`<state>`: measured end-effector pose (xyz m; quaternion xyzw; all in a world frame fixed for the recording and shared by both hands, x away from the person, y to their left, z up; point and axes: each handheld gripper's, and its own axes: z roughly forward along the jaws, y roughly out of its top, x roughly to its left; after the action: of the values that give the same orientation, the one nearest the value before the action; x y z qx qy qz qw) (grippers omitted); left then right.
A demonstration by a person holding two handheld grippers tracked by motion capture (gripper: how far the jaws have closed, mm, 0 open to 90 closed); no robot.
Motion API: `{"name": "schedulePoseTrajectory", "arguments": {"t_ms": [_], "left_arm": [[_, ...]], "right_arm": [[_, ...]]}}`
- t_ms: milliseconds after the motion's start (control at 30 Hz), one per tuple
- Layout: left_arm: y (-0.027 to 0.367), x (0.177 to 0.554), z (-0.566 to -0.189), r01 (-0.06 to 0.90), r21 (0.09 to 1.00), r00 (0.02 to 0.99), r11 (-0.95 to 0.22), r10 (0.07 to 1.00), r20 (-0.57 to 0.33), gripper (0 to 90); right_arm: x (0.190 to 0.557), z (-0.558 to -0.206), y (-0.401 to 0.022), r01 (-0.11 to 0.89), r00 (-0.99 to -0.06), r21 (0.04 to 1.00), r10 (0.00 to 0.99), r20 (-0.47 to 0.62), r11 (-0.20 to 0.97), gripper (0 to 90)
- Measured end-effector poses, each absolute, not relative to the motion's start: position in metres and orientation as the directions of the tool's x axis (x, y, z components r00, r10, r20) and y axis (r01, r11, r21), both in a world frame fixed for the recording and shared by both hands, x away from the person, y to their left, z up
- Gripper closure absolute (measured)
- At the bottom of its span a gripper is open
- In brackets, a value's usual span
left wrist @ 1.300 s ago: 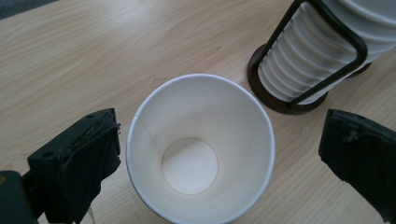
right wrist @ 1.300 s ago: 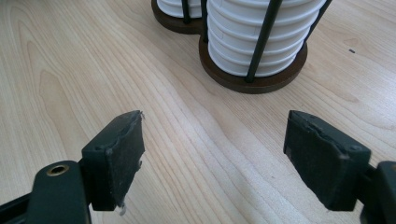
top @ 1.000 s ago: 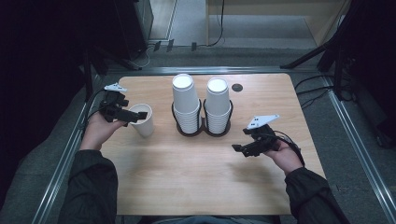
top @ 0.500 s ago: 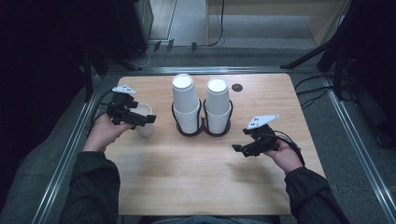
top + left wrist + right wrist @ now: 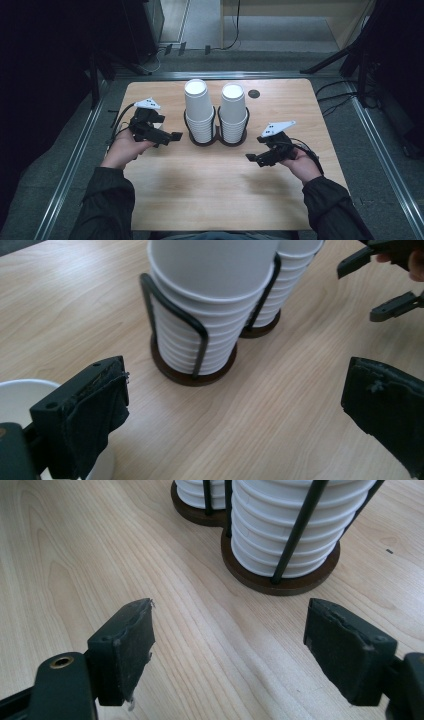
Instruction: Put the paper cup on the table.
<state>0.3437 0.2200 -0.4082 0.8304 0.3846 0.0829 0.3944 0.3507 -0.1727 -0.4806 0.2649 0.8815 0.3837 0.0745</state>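
Note:
Two tall stacks of white paper cups, the left stack (image 5: 200,107) and the right stack (image 5: 233,110), stand in a black wire holder (image 5: 216,140) with round brown bases at the table's middle back. My left gripper (image 5: 169,138) is open just left of the holder, its jaws pointing at the left stack (image 5: 210,305), nothing between them (image 5: 235,385). A single white cup (image 5: 20,390) sits low beside and under its left jaw. To the holder's right my right gripper (image 5: 252,155) is open and bare (image 5: 227,615), facing the right stack (image 5: 290,525).
The wooden table (image 5: 210,200) has bare room in front of the holder. A small dark hole (image 5: 254,93) lies at the back right. Metal rails and dark stands border the table. My right gripper's jaws (image 5: 385,285) reach into the left gripper view's top right.
My left gripper has moved right toward the cup holder, passing over the single cup, which showed beside it before and is now covered in the high view. The right gripper has kept still.

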Motion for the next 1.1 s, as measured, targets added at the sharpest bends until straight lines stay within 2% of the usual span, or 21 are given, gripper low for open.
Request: {"name": "schedulePoseTrajectory", "arguments": {"t_ms": [667, 1100], "left_arm": [[0.186, 0.331, -0.431, 0.563, 0.712, 0.716, -0.419, 0.678, -0.167, 0.0], [0.151, 0.321, -0.458, 0.537, 0.694, 0.746, -0.48, 0.654, -0.124, 0.0]], "right_arm": [[0.354, -0.482, -0.168, 0.395, -0.858, 0.714, 0.509, 0.064, 0.578, 20.5], [0.352, -0.483, -0.166, 0.39, -0.867, 0.707, 0.494, 0.066, 0.59, 20.5]]}}
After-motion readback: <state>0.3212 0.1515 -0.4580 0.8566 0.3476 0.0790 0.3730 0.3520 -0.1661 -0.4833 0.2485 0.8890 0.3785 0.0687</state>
